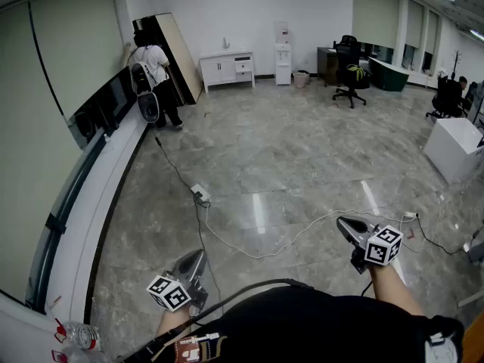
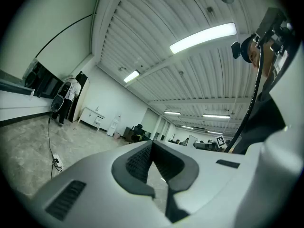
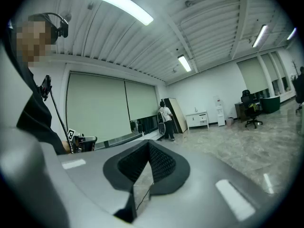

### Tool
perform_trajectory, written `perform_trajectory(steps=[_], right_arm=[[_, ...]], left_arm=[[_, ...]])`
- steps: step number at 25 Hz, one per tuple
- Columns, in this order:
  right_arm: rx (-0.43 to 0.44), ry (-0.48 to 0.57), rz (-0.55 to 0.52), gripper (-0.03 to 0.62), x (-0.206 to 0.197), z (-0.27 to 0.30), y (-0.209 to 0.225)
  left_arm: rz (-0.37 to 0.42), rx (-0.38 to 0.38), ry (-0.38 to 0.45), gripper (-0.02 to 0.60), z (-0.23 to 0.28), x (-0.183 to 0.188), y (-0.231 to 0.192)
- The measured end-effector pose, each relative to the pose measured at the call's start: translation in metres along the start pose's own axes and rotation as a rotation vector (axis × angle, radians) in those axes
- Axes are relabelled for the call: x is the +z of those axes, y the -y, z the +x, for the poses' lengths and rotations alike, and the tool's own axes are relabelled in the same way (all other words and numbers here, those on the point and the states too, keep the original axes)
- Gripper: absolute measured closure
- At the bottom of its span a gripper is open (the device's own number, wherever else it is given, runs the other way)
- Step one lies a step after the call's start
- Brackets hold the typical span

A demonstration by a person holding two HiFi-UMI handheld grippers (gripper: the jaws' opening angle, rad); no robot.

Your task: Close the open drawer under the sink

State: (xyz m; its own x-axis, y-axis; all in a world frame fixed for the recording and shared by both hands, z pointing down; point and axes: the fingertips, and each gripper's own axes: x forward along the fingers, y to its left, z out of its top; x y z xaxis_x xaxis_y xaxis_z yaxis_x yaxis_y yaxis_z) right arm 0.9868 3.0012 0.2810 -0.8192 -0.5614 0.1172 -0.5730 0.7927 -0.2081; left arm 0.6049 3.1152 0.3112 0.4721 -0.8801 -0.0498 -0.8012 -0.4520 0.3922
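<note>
A white sink cabinet [image 1: 227, 68] with a faucet on top stands against the far wall, a long way off across the floor. Its drawers are on its right side, too small to tell which is open. It also shows small in the left gripper view as the cabinet [image 2: 93, 116] and in the right gripper view as the cabinet [image 3: 197, 119]. My left gripper [image 1: 198, 255] is held close to my body at the lower left, shut and empty. My right gripper [image 1: 342, 221] is at the lower right, also shut and empty. Both point out over the floor.
A person [image 1: 156, 74] stands by a tall leaning panel at the back left. A power strip [image 1: 201, 195] and cables lie on the marble floor ahead. A water dispenser [image 1: 283, 54], an office chair [image 1: 351, 78], desks and a white box [image 1: 454, 148] stand to the right; a long white counter [image 1: 94, 218] runs along the left wall.
</note>
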Motion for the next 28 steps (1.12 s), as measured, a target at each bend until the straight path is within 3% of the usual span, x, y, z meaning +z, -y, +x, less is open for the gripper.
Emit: perform_trajectory(steps=[13, 22, 28], right_arm=[[-0.005, -0.008, -0.007, 0.595, -0.001, 0.014, -0.017], [-0.006, -0.011, 0.071, 0.592, -0.010, 0.039, -0.037], [-0.011, -0.017, 0.063, 0.592, -0.012, 0.059, -0.053]], left_arm=[[-0.019, -0.034, 0.003, 0.581, -0.010, 0.003, -0.013], [-0.047, -0.049, -0.006, 0.581, -0.030, 0.005, -0.039], [-0.049, -0.047, -0.003, 0.581, -0.045, 0.013, -0.062]])
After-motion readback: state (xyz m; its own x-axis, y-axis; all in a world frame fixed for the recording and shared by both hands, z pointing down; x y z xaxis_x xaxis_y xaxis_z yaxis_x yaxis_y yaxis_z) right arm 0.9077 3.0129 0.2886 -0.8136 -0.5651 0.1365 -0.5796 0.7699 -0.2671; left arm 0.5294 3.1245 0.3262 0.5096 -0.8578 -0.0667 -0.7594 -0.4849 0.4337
